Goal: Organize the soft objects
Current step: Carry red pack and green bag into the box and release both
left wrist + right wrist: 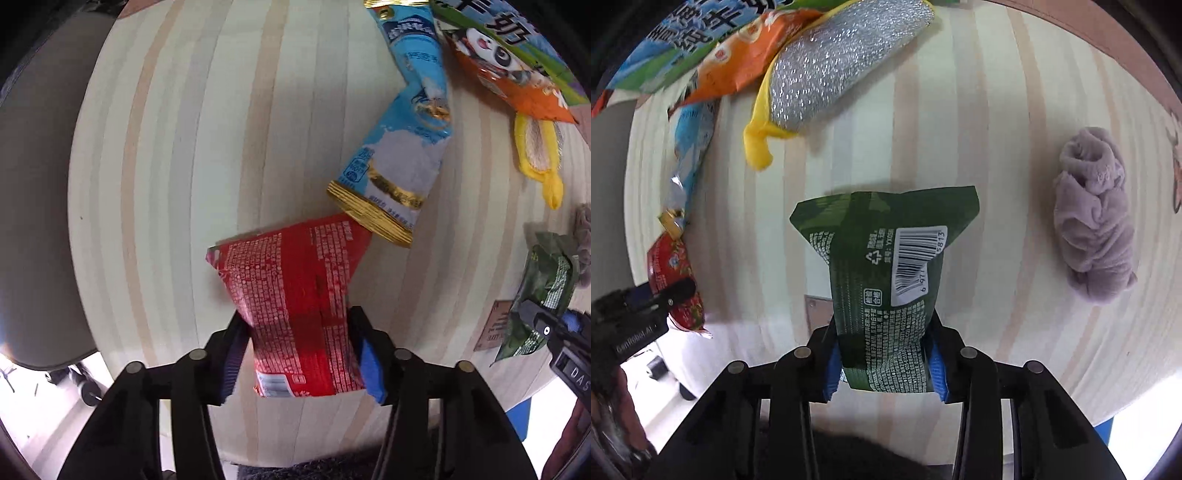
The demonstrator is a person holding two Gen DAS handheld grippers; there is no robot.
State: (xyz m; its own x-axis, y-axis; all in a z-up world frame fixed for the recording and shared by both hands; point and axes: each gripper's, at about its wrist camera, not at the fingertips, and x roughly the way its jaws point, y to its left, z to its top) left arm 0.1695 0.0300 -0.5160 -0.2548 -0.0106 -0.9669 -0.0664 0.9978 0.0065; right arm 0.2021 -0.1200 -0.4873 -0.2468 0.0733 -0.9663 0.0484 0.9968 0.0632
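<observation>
My left gripper (297, 334) is shut on a red snack packet (295, 295) and holds it over the pale wooden table (184, 147). My right gripper (884, 350) is shut on a green packet (886, 266) with a barcode. The green packet (539, 291) and right gripper (543, 321) also show at the right of the left wrist view. The red packet (676, 288) and left gripper (661, 299) show at the left of the right wrist view.
A blue pouch (410, 140) lies beyond the red packet. An orange bag (517, 74) and a yellow-silver scrubbing pad (827, 70) lie at the far side. A purple cloth (1093, 221) lies to the right. A grey chair (37, 221) stands left of the table.
</observation>
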